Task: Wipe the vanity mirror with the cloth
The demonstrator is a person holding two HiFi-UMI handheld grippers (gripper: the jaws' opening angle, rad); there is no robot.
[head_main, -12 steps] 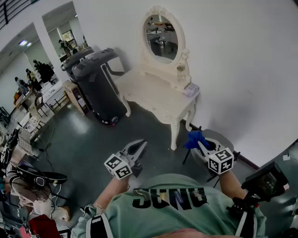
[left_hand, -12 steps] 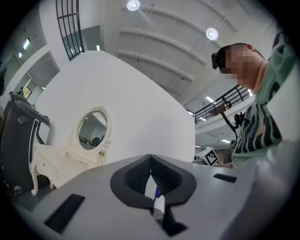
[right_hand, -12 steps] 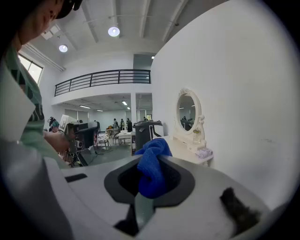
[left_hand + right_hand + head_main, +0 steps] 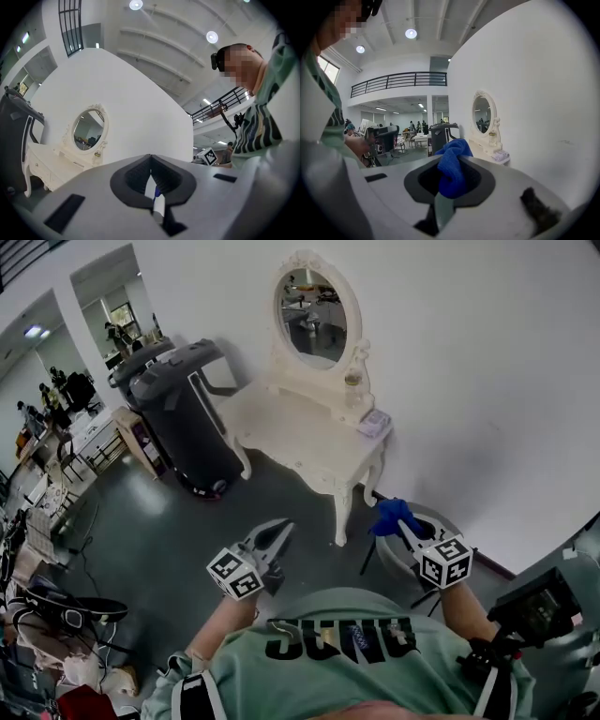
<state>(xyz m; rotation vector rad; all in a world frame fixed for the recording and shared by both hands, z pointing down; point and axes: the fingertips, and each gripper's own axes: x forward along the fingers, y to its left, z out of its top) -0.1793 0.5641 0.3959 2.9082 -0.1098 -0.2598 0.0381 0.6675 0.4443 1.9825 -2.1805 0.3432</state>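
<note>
An oval vanity mirror [image 4: 313,315] in a carved cream frame stands on a cream dressing table [image 4: 291,432] against the white wall. The mirror also shows in the left gripper view [image 4: 88,129] and the right gripper view [image 4: 482,111]. My right gripper [image 4: 397,519] is shut on a blue cloth [image 4: 390,514], which bunches out of the jaws [image 4: 452,166]. It hangs well short of the table, to the table's right. My left gripper [image 4: 278,532] is shut with nothing in it, lower left of the table.
Two dark wheeled bins [image 4: 183,413] stand left of the table. A small jar [image 4: 352,381] and a flat box [image 4: 374,422] sit on the tabletop. A round stool [image 4: 412,549] is below my right gripper. Desks, clutter and people fill the far left.
The view has shifted slightly, with the table and mirror now a little farther left and up. Both grippers keep their places and states.
</note>
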